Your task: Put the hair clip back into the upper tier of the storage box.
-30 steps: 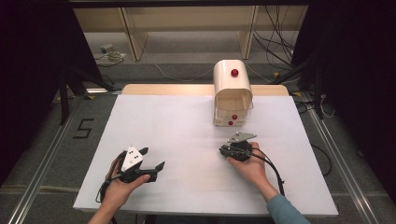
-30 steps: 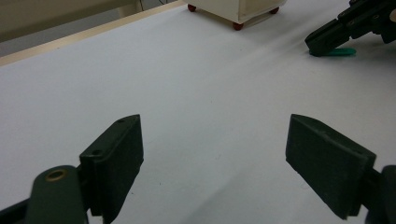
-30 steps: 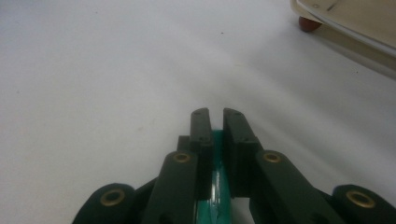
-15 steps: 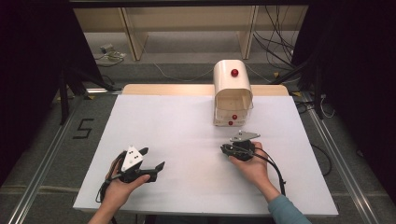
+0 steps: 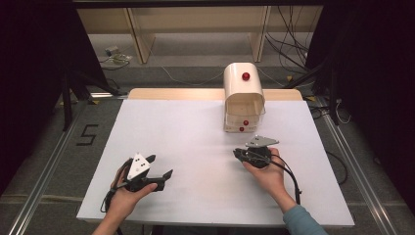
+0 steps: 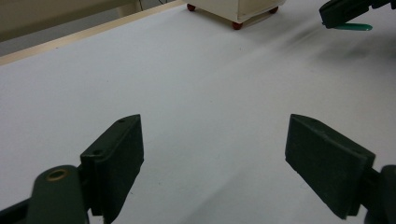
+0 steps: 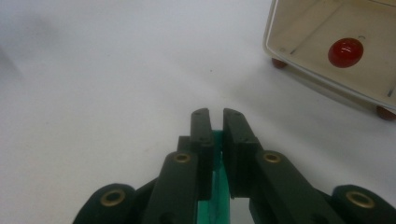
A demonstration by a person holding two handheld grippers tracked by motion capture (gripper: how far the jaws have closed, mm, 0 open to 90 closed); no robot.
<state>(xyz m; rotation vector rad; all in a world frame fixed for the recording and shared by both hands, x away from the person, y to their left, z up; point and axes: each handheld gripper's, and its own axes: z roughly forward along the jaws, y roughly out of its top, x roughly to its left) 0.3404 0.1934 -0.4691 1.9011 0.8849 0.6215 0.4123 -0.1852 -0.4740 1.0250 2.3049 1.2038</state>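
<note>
The right tool [image 5: 241,155], clamped on a thin green piece [image 7: 215,196], has edged slightly back from the cream box [image 5: 243,98] toward the near edge of the surface [image 5: 195,132], and its grey plate now sits a little lower in the high view.

Black grippers [image 5: 147,172], teal sleeve [image 5: 301,221]

A matt white sheet covers the table [image 5: 195,147], smooth as paper, with a strip of pale bare wood [image 5: 171,93] along its far edge. The cream cabinet [image 5: 243,98] looks like glossy plastic, its knob [image 7: 345,52] a shiny red bead. Both grippers — left gripper [image 6: 212,154] and right gripper [image 7: 215,121] — have matt black plastic jaws with brass-coloured rivets, and a thin green piece [image 7: 215,196] of translucent plastic sits between the right one's pads.
</note>
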